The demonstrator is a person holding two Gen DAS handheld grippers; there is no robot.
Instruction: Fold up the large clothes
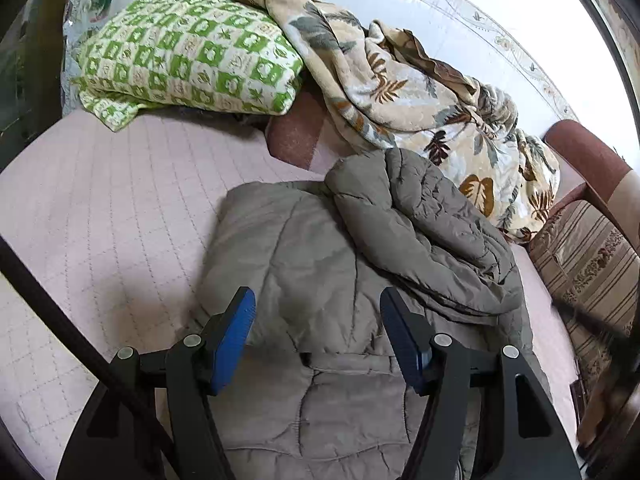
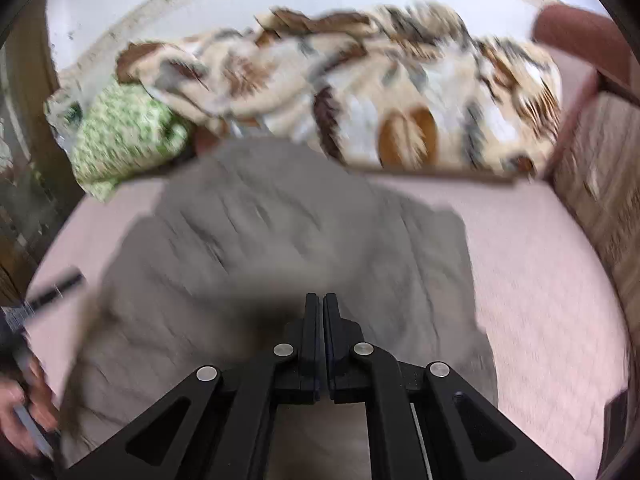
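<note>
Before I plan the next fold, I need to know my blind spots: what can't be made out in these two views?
- Grey quilted jacket: its near hem is cut off by the bottom edge and the left hand-held gripper in the left wrist view.
- Right wrist view: motion blur hides the jacket's creases and seams.
- Right hand-held gripper: shut; whether it pinches fabric is unclear.

We find no text, label, brand, number or sign that can be read in either view. The only marks we see are woven or printed patterns, not writing: green squares with pale motifs on the checked pillow [image 1: 188, 52], leaf shapes on the floral blanket [image 1: 432, 108], and floral bands on the striped cushion [image 1: 588, 264]. The right wrist view is too smeared by motion for us to read anything on those fabrics there.
</note>
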